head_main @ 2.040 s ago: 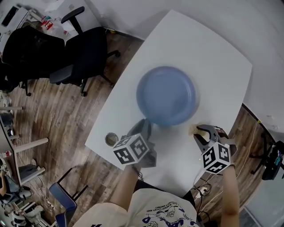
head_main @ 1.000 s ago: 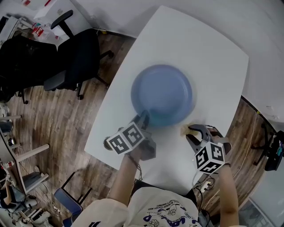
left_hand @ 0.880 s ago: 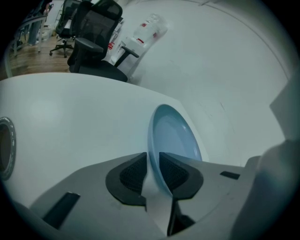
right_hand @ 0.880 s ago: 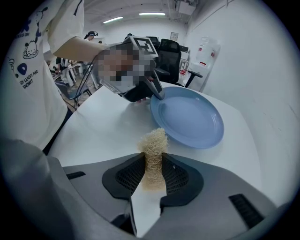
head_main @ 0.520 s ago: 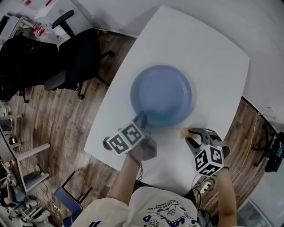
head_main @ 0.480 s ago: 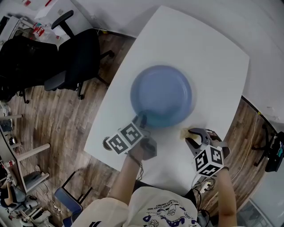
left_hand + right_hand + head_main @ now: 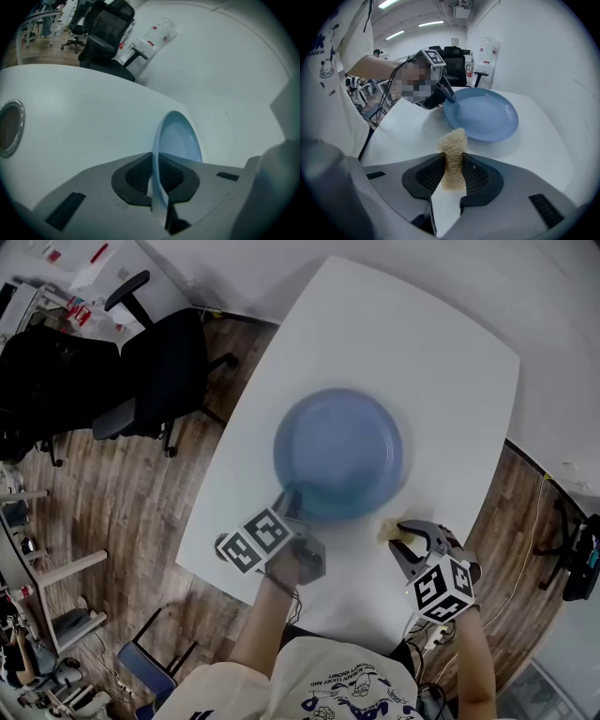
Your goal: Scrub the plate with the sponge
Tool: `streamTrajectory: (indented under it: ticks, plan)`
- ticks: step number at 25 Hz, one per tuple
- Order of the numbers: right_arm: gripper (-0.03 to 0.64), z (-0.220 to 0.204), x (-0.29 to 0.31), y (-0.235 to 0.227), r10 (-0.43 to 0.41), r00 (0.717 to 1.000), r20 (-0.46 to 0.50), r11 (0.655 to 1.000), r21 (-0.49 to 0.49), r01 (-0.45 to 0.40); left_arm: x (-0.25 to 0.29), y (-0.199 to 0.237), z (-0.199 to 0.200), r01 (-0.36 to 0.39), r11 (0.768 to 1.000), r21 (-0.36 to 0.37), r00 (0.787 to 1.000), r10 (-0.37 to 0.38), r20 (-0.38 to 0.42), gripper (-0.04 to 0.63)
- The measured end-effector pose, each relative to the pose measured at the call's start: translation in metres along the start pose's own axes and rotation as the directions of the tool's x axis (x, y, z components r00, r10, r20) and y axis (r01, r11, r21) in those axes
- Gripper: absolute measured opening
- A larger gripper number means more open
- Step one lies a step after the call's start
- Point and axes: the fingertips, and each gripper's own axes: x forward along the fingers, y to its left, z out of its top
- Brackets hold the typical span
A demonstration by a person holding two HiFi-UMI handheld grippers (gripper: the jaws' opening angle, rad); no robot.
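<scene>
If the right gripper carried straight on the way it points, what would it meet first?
Likely the table just short of the near rim of the blue plate: the right gripper, shut on the sponge, points steeply down. Depth unclear; the sponge could catch that rim instead.

Looks like an office or lab workroom to me: black swivel office chairs parked on a brown wood-plank floor left of the big white rounded table, plain white wall right behind it, long strip lights on the ceiling above.
</scene>
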Motion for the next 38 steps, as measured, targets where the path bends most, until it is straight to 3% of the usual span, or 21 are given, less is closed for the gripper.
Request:
streamTrajectory:
  ticks: [4, 10, 25, 29, 38]
  plan:
    - [0.11, 0.028, -0.023, -0.002, -0.018, 0.993, 0.114, 0.996, 0.091, 0.007, -0.006, -0.007, -0.004, 0.033, 0.999, -0.01, 0.999, -0.033, -0.009, 0.023]
    - [0.11, 0.066, -0.057, -0.021, -0.14, 0.967, 0.212, 0.982, 0.154, 0.108, -0.018, -0.03, -0.008, 0.1, 0.995, 0.017, 0.995, -0.1, 0.016, 0.023]
    - [0.11, 0.08, -0.113, -0.037, -0.319, 0.912, 0.259, 0.931, 0.264, 0.251, -0.081, -0.104, -0.045, 0.233, 0.964, 0.129, 0.971, -0.238, 0.027, 0.023]
    - [0.109, 0.079, -0.129, -0.034, -0.341, 0.898, 0.279, 0.918, 0.302, 0.255, -0.094, -0.114, -0.06, 0.247, 0.956, 0.157, 0.967, -0.254, 0.026, 0.023]
    - [0.11, 0.086, -0.156, -0.015, -0.352, 0.879, 0.32, 0.922, 0.281, 0.267, -0.125, -0.131, -0.09, 0.274, 0.942, 0.191, 0.958, -0.284, 0.026, 0.023]
